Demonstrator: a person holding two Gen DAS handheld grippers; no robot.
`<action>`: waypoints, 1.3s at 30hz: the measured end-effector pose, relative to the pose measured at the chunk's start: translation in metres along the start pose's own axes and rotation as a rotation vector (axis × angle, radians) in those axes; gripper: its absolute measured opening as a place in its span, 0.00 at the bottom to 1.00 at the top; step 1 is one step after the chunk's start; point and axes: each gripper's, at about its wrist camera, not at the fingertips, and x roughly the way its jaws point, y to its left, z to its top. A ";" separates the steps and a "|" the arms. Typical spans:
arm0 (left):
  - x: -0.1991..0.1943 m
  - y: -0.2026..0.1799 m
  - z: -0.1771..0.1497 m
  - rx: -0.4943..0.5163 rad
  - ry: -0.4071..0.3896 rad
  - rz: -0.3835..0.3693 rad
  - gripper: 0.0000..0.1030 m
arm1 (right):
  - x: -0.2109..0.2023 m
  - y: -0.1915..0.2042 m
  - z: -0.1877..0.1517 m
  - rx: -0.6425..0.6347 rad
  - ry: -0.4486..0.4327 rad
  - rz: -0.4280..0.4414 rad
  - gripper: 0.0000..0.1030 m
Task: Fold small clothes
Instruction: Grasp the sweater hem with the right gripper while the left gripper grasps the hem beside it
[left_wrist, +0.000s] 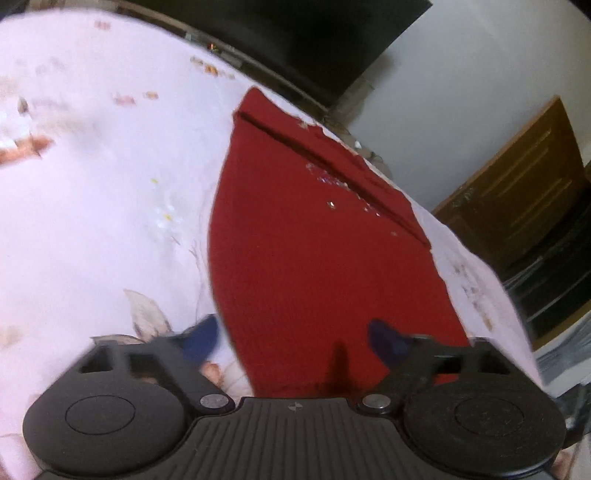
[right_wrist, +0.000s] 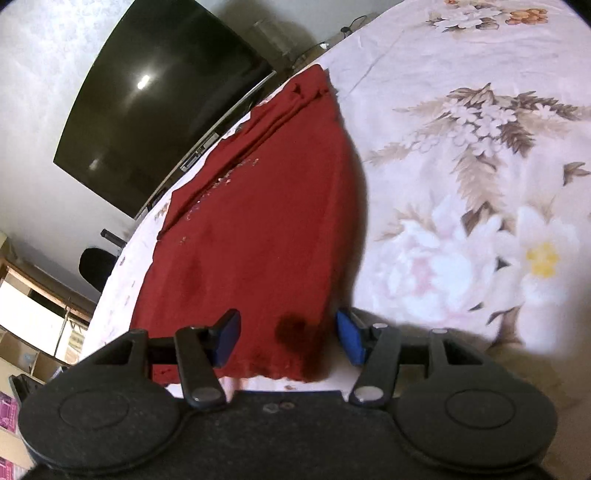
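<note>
A dark red knitted garment (left_wrist: 314, 240) lies flat on a floral bed sheet (left_wrist: 110, 184), with a fold line and small sparkly specks near its far end. In the left wrist view my left gripper (left_wrist: 295, 339) hovers over the near left edge of the garment. Its blue pads (left_wrist: 386, 341) stand wide apart with nothing pinched between them. In the right wrist view the same garment (right_wrist: 258, 229) stretches away from my right gripper (right_wrist: 290, 339). This gripper is open over the near hem, one pad (right_wrist: 351, 341) at the garment's right edge, and the cloth is not pinched.
A large black TV screen (right_wrist: 155, 118) stands beyond the far edge of the bed. A brown wooden door (left_wrist: 517, 177) is at the right in the left wrist view. Shelving (right_wrist: 33, 321) and a dark chair (right_wrist: 96, 269) sit left of the bed. The floral sheet (right_wrist: 480, 184) spreads to the right.
</note>
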 end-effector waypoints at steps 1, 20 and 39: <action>0.003 0.002 0.001 -0.002 -0.002 -0.012 0.73 | 0.002 0.000 0.000 0.013 -0.002 0.006 0.49; -0.003 0.032 0.005 -0.146 -0.092 -0.151 0.03 | -0.012 0.019 0.012 -0.039 -0.058 0.080 0.05; 0.015 0.020 0.062 -0.185 -0.180 -0.174 0.03 | 0.001 0.040 0.063 -0.171 -0.114 0.045 0.05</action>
